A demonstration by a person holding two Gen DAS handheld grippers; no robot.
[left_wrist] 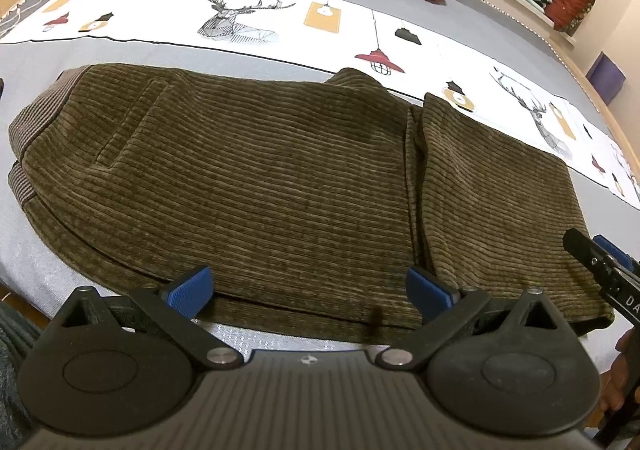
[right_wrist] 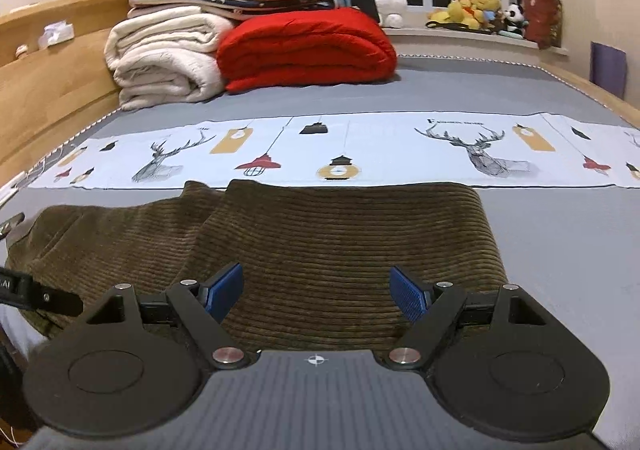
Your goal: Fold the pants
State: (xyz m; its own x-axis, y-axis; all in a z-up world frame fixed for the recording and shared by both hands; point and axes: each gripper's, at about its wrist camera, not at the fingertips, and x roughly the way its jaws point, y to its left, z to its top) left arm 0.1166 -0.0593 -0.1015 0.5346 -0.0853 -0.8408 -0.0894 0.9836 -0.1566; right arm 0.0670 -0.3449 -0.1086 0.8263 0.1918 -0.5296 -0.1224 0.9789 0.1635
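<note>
Between the spread blue pads of the left gripper (left_wrist: 308, 294) lies the near hem of the brown corduroy pants (left_wrist: 248, 177); its jaws stand wide, released, gripping nothing. The right gripper (right_wrist: 318, 292) hangs likewise unclenched over the folded-over leg section, pads clear of the cloth on both sides, empty. Its black finger pokes into the left wrist view at about three o'clock.

Outward from the claws, the pants lie flat on the grey bed cover (left_wrist: 36, 61), already doubled lengthwise it seems, with the waistband at nine o'clock in the left view and a folded flap toward three o'clock, a seam-like gap between the two parts.

Risk, as I judge it: thick corduroy stacked in layers may let a pad pinch only the top layer, so the fold drags apart; a lopsided lift by the two hands could skew the edges.

Beyond, at twelve o'clock, runs a white printed runner (right_wrist: 360, 153) with deer and lamps, just beside the pants' far edge. Farther off sit a red quilt (right_wrist: 308, 45) and cream blankets (right_wrist: 164, 57), well apart; nothing blocks the fold.
</note>
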